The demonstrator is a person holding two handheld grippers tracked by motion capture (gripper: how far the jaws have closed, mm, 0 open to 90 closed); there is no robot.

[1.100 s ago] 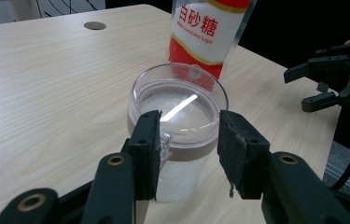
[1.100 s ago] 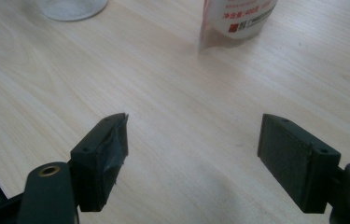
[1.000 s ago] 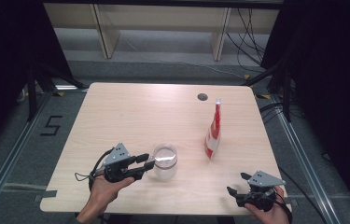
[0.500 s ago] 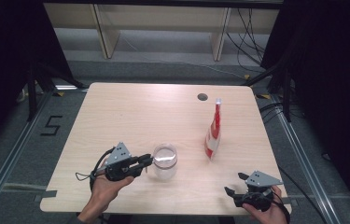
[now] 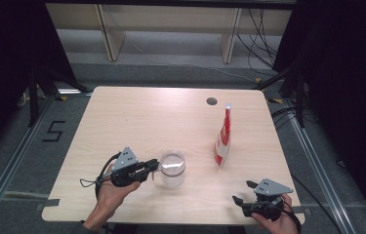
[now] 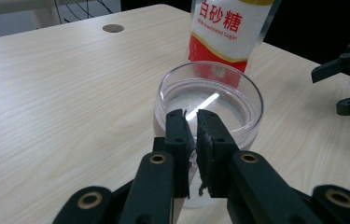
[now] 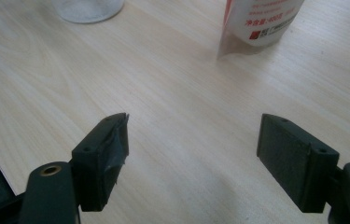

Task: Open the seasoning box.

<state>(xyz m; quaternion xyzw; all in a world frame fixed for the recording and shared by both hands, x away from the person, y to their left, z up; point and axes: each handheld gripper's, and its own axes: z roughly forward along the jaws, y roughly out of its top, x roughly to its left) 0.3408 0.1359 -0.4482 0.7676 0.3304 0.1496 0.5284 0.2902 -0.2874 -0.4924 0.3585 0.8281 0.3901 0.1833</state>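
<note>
Your left claw (image 5: 152, 166) has just been closing and now pinches the near rim of the clear cup (image 5: 172, 168), one jaw outside the wall and one inside, as the left claw's own view shows it (image 6: 192, 140). The cup (image 6: 208, 100) stands upright on the surface (image 5: 136, 117), toward the near edge and a little left of the middle, with what looks like a thin layer of white grains at the bottom.

Treat the cup as light, stiff and smooth. The wall is thin and clear, so a pinch on one side of the rim will likely let it tilt or swing once you lift; keep it level and move slowly so the contents stay in. It may slip if you loosen at all, and whether it is glass or plastic cannot be told, so do not squeeze harder.

The sugar pouch (image 5: 223, 139) stands upright to the right of the cup, near but apart. It looks soft-sided and top-heavy, easy to knock over; the top corner seems the natural place to take it.

Your right claw (image 5: 246, 192) rests near the front right corner with its jaws wide apart and nothing between them (image 7: 191, 154). You have open room behind the cup and to the left; the near edge is close, and a round hole (image 5: 212, 101) sits toward the far side.
</note>
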